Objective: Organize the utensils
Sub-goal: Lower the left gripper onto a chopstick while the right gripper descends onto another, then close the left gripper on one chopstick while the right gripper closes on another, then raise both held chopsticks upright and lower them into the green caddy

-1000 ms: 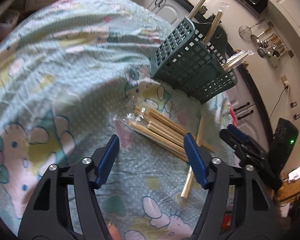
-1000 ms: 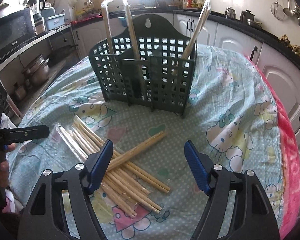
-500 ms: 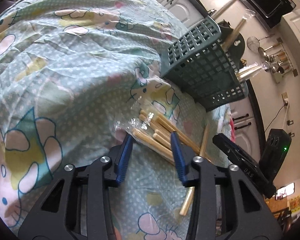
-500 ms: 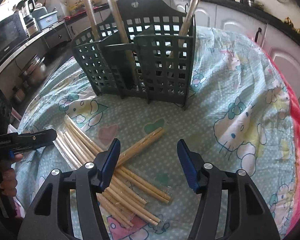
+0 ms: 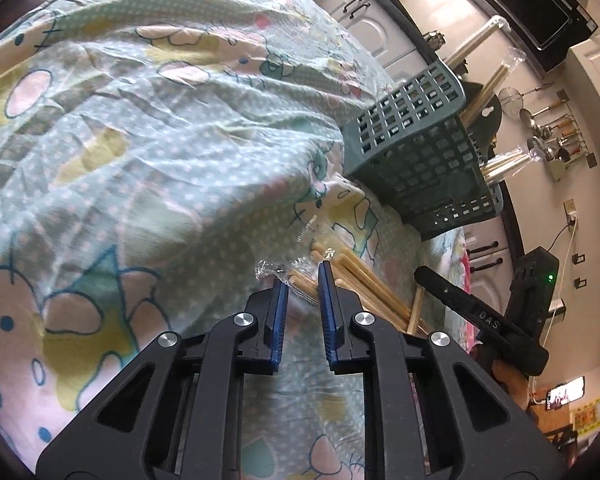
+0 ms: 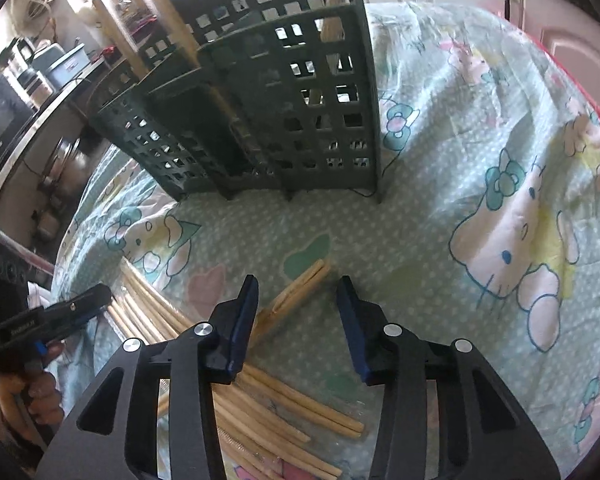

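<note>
Right wrist view: green caddy (image 6: pixel 284 120) stands on the clothed surface (image 6: pixel 479 168), about 3 wrapped pairs already upright inside. Most chopsticks (image 6: pixel 284 400) remain piled below it. Right hand-held gripper (image 6: pixel 296 292) gapes wide over a stray pair (image 6: pixel 296 292). Left hand-held gripper (image 5: pixel 303 276) pinches narrow around a wrapped pair (image 5: pixel 300 282) at the pile's edge.

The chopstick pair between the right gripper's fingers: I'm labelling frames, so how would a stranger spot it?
Start at the green lattice utensil caddy on the cartoon tablecloth. In front of it lies a fan of wrapped chopsticks. The pair lies across the fan, its far end pointing toward the caddy.
</note>
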A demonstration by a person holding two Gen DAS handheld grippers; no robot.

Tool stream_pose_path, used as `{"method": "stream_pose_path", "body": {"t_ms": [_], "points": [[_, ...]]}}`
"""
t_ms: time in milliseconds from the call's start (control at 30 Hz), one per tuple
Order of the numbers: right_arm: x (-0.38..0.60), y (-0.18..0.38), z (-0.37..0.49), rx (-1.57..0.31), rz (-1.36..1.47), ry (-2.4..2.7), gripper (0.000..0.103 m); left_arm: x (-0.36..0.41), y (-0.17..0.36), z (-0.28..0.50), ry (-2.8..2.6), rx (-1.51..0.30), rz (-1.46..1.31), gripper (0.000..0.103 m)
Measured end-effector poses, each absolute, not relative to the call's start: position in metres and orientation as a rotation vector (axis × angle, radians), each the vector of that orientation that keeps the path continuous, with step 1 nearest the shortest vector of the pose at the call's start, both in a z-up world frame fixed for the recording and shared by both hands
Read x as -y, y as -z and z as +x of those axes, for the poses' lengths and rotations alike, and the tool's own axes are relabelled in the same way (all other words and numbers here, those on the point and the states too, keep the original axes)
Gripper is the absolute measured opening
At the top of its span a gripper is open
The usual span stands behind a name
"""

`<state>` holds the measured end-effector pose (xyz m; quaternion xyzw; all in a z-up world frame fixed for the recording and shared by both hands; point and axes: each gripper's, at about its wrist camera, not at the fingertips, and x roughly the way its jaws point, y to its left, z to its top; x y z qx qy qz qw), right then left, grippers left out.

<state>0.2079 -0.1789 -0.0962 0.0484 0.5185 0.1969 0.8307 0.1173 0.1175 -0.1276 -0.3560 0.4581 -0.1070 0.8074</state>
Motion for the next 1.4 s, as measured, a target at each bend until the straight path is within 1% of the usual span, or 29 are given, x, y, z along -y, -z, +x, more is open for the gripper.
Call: {"method": "stream_pose_path", "body": {"t_ms": [67,133,267,333,367,767,1133,1400], "points": [[0.18,0.096,0.21,-1.105,0.119,-0.412,0.03,-0.122,0.126,0.116,0.219,-0.972,-0.764,0.011],[0.181,0.096,0.214,-1.111,0.144,-0.41,0.022,-0.127,0.126,0.115,0.212,-0.968,-0.768,0.011],[0.182,0.093,0.218,-1.111,0.183,-0.419,0.013,-0.137,0.124,0.112,0.2,-0.957,-0.774,0.01],[0.181,0.088,0.218,-1.1,0.192,-0.434,0.007,-0.143,0.12,0.11,0.191,-0.945,-0.77,0.01],[0.179,0.083,0.217,-1.088,0.189,-0.444,0.006,-0.143,0.119,0.109,0.186,-0.94,-0.768,0.01],[0.147,0.027,0.186,-0.961,0.068,-0.578,0.006,-0.157,0.071,0.094,0.171,-0.814,-0.677,0.006],[0.127,-0.012,0.155,-0.854,0.02,-0.664,0.006,-0.131,0.019,0.086,0.281,-0.714,-0.598,0.003],[0.129,-0.037,0.141,-0.777,0.009,-0.687,0.006,-0.112,-0.008,0.084,0.356,-0.668,-0.557,0.002]]}}
